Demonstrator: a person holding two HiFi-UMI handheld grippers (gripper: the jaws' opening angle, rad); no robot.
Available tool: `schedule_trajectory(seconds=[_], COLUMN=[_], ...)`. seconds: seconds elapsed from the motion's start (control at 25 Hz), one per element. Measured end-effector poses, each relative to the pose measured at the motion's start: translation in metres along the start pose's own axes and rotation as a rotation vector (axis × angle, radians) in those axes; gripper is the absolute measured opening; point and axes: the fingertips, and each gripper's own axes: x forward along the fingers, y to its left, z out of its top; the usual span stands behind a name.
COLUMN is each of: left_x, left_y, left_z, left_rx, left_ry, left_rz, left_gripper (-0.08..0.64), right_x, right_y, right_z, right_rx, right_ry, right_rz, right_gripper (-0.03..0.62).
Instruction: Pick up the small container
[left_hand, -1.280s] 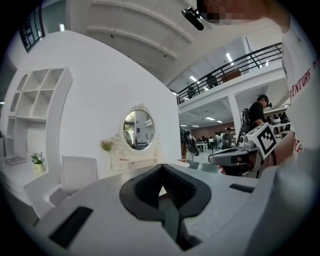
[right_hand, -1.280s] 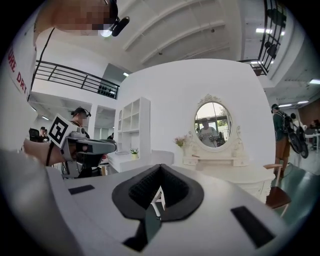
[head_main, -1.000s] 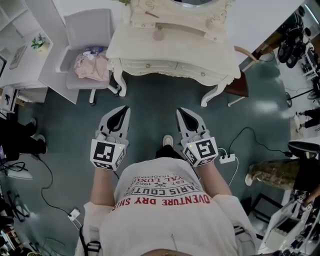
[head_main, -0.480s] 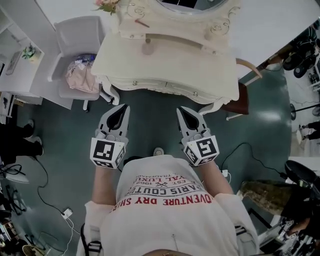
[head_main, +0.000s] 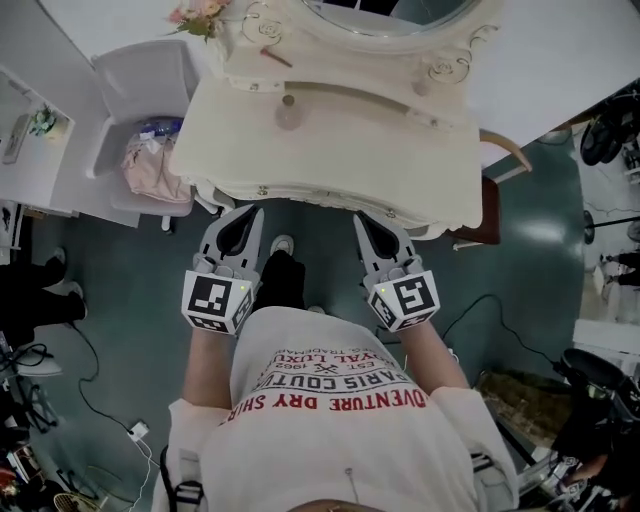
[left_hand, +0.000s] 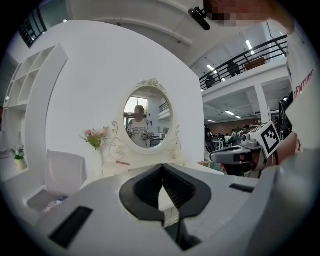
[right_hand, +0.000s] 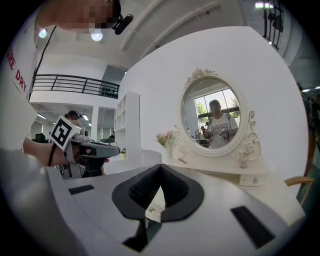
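Note:
A cream dressing table (head_main: 380, 150) with an oval mirror (head_main: 385, 8) fills the top of the head view. On its top stands a small round pinkish container (head_main: 288, 117); another small pot (head_main: 419, 88) sits on the raised shelf by the mirror, also seen as the pot (right_hand: 243, 162). My left gripper (head_main: 248, 212) and right gripper (head_main: 362, 220) are held side by side at the table's front edge, short of the container. Both are shut, with nothing between the jaws. The left gripper (left_hand: 161, 166) and right gripper (right_hand: 160, 167) point toward the mirror (left_hand: 146, 122).
A white chair (head_main: 140, 75) with pink cloth (head_main: 150, 165) stands left of the table, a wooden chair (head_main: 487, 190) to the right. Pink flowers (head_main: 197, 14) stand at the table's back left corner. Cables (head_main: 120, 415) lie on the green floor. A white shelf unit (head_main: 35, 140) is far left.
The dressing table has come nearer in the head view; the gripper tips, earlier well back over the floor, now reach its front edge. Both grippers stay shut.

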Motion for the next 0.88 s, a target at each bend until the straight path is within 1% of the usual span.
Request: schedule_trajectory(seconds=[0.12,0.32,0.48,0.56,0.68,0.8,0.88], left_x=[0.035,0.1,0.148,0.172,0.205,0.232,0.248], left_y=[0.025,0.078,0.114,0.132,0.153,0.163,0.165], left_z=[0.006,0.018,0.013,0.006,-0.013,-0.037,-0.055], left_rx=[0.006,0.022,0.022,0.018,0.004,-0.009,-0.001], left_ry=[-0.005,-0.006,-0.001,-0.01,0.0,0.041,0.073], left_rz=[-0.027,-0.092,-0.156,-0.17,-0.197,-0.258,-0.299], left_gripper=[0.006,0.006,0.006,0.006,0.006,0.008,0.008], right_x=[0.034,0.098,0.148,0.171,0.201,0.223,0.237], right_y=[-0.018,-0.053,-0.074,-0.085,-0.102,-0.118,-0.127], right_z=[0.004,0.016,0.019,0.017,0.014,0.007,-0.002], right_rx=[-0.004,0.02,0.036,0.04,0.058,0.084,0.098], right_ry=[0.001,0.002,0.006,0.002,-0.003,0.01,0.024], right_rz=[-0.025,-0.088,-0.128,-0.141,-0.167,-0.201,-0.217], right_gripper=[-0.002,-0.002,-0.002,-0.002,-0.002,-0.002,-0.002])
